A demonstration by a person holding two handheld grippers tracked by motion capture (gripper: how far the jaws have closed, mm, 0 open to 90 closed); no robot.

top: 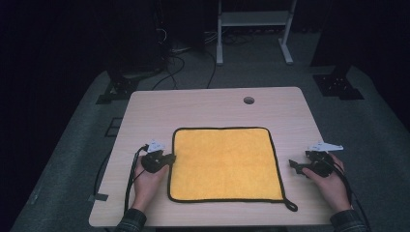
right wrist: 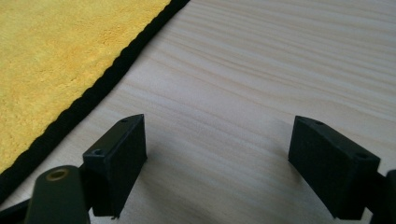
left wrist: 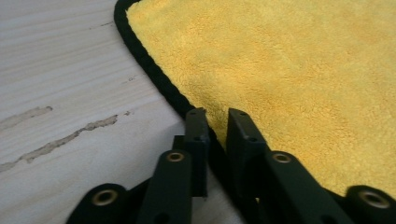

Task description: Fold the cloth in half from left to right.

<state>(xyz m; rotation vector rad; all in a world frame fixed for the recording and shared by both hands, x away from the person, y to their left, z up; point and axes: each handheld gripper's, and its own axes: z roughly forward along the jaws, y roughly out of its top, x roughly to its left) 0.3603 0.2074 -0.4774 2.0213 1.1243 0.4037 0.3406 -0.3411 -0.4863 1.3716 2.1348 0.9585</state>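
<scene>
A yellow towel (top: 225, 164) with black trim lies flat on the light wooden table (top: 208, 106). My left gripper (top: 169, 157) sits at the towel's left edge. In the left gripper view its jaws (left wrist: 217, 114) stand close together, with the black hem of the towel (left wrist: 280, 70) pinched between them. My right gripper (top: 292, 165) rests low over bare wood just right of the towel. In the right gripper view its jaws (right wrist: 219, 135) are spread wide with nothing between them, and the towel's (right wrist: 46, 56) trimmed edge runs past on the left.
A round cable hole (top: 248, 100) is in the table near its far edge. A small black hanging loop (top: 290, 205) sticks out from the towel's near right corner. Cables trail from both grippers. A white frame (top: 254, 29) stands on the floor beyond the table.
</scene>
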